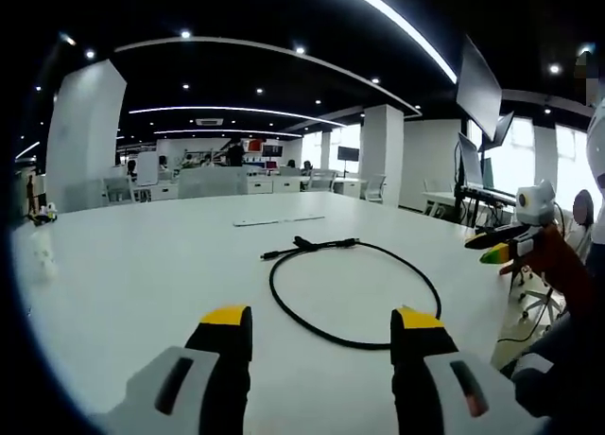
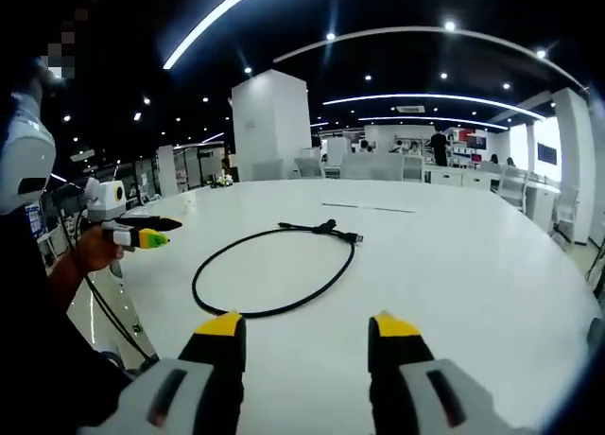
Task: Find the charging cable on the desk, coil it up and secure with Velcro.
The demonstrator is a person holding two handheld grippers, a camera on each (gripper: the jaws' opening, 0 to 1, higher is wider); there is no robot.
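Both tools are sitting with their jaws apart and nothing between them, so this looks like the very start: cable found, coiling not begun. In the left gripper view the left tool [image 1: 321,323] hangs low over the near edge of the white table [image 1: 142,265], and the black charging cable [image 1: 416,274] lies just ahead of it in one big open loop, with the two plug ends [image 1: 312,244] meeting and crossing at the far side of the loop. The right gripper view has the right tool [image 2: 304,329] coming at the same cable [image 2: 274,310] from the other side, near arc of the loop just beyond its yellow tips. If I were doing this I'd pin the crossed ends with one tool first, since that's the only spot where both strands can be caught together, then use the other tool to fold the far arc back over itself into a smaller coil. Thin cable on a slick table will probably skate away if you nudge it from the side, so come down from above and close squarely on it. A thin pale strip [image 1: 279,220] lies flat farther back on the table; it might be the Velcro, but it's too small to tell. Keep the coil tight enough that one strap wraps it.
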